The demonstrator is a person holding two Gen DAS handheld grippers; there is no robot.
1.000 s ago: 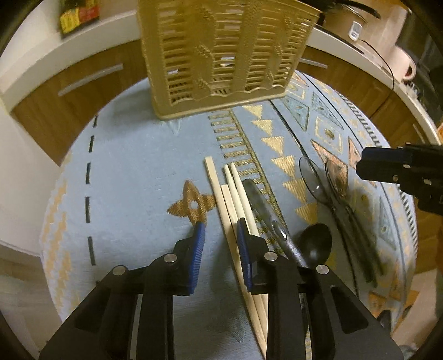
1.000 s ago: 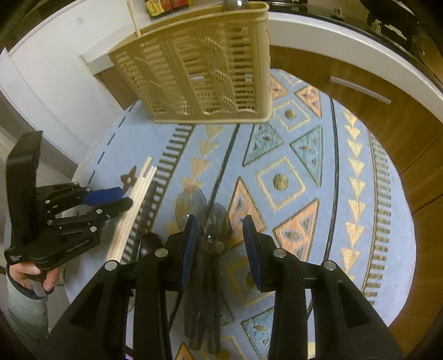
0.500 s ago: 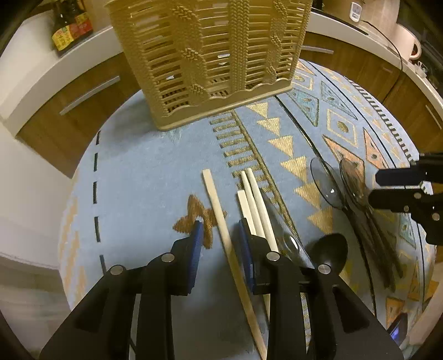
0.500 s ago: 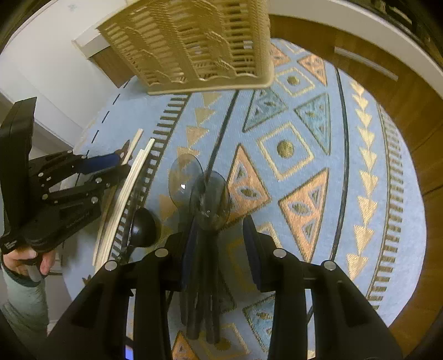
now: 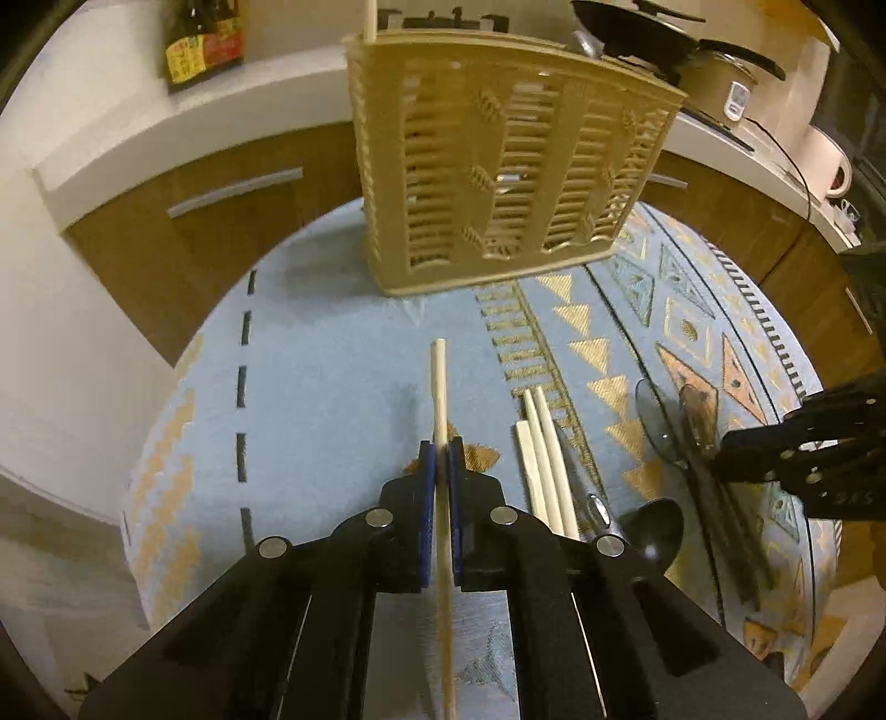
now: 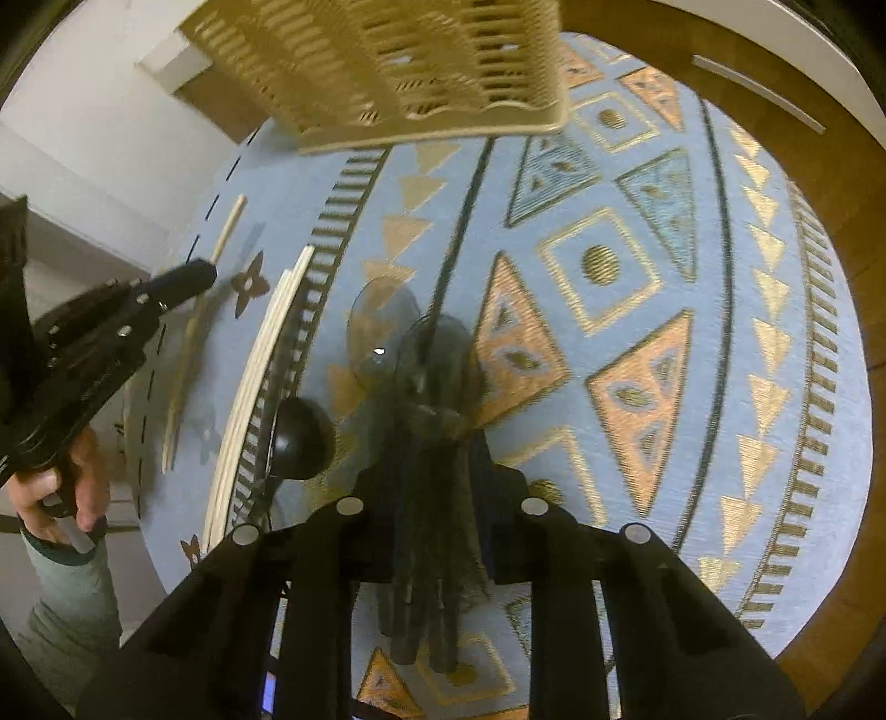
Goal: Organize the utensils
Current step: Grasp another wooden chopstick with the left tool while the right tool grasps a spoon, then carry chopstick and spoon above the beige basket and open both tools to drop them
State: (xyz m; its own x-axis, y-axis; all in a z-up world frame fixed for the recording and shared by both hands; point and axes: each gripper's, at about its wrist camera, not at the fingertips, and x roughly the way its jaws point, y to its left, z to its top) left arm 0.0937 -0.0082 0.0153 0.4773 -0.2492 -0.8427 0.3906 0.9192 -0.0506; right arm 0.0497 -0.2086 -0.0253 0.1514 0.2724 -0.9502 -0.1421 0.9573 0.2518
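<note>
My left gripper (image 5: 441,451) is shut on one pale wooden chopstick (image 5: 439,387) and holds it pointing toward the beige slotted utensil basket (image 5: 498,183) at the far side of the round table. Three more chopsticks (image 5: 545,465) lie to its right beside a metal utensil (image 5: 595,507) and a black spoon (image 5: 653,529). My right gripper (image 6: 437,437) is shut on a bundle of dark translucent spoons (image 6: 421,360); their handles run back between the fingers. The left gripper (image 6: 183,277) and its chopstick (image 6: 227,221) show in the right wrist view.
The table wears a blue patterned cloth (image 5: 332,376). Wooden cabinets under a white counter (image 5: 183,133) curve behind it, with a bottle (image 5: 205,39), pots (image 5: 714,77) and a kettle (image 5: 825,166). One chopstick (image 5: 368,19) stands in the basket.
My left gripper has closed on the leftmost chopstick and lifted it. My right gripper has closed on the translucent spoons. Both views have shifted relative to the basket.
</note>
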